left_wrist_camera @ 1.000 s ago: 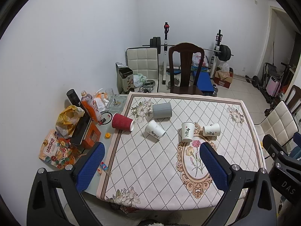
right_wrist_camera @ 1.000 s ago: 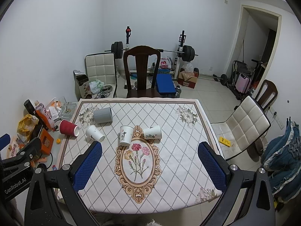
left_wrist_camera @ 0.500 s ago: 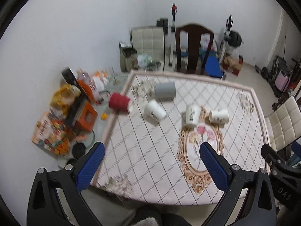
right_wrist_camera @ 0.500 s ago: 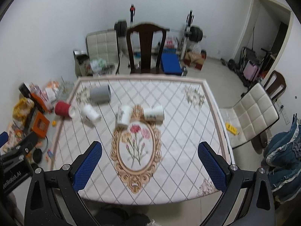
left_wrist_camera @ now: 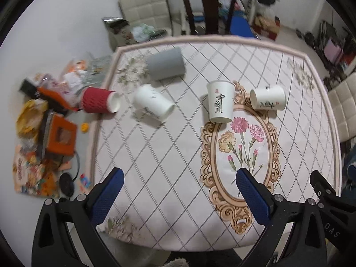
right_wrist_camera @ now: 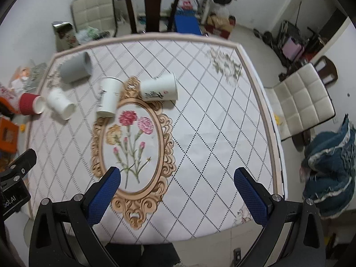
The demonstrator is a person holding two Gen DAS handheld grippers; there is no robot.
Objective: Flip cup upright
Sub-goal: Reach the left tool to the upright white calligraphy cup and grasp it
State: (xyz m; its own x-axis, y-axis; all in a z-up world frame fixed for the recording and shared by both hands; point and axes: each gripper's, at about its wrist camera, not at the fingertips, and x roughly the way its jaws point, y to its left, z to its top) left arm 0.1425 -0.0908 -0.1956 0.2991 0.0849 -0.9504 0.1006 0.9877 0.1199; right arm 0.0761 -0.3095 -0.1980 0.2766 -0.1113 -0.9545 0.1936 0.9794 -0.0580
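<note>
On the table (left_wrist_camera: 155,160) under a diamond-patterned floral tablecloth (left_wrist_camera: 169,146), five cups sit in the far half. A red ribbed paper cup (left_wrist_camera: 98,100) lies on its side at the left edge, mouth toward the right. Just right of it lies a plain white paper cup (left_wrist_camera: 153,102), and behind that a grey cup (left_wrist_camera: 165,64), both on their sides. Further right, an upright white paper cup with black calligraphy (left_wrist_camera: 220,101) stands at the top of the oval flower medallion (left_wrist_camera: 241,146). Right of it lies a second white printed paper cup (left_wrist_camera: 268,98) on its side. A dark wooden chair (left_wrist_camera: 208,4) stands behind the table.
</note>
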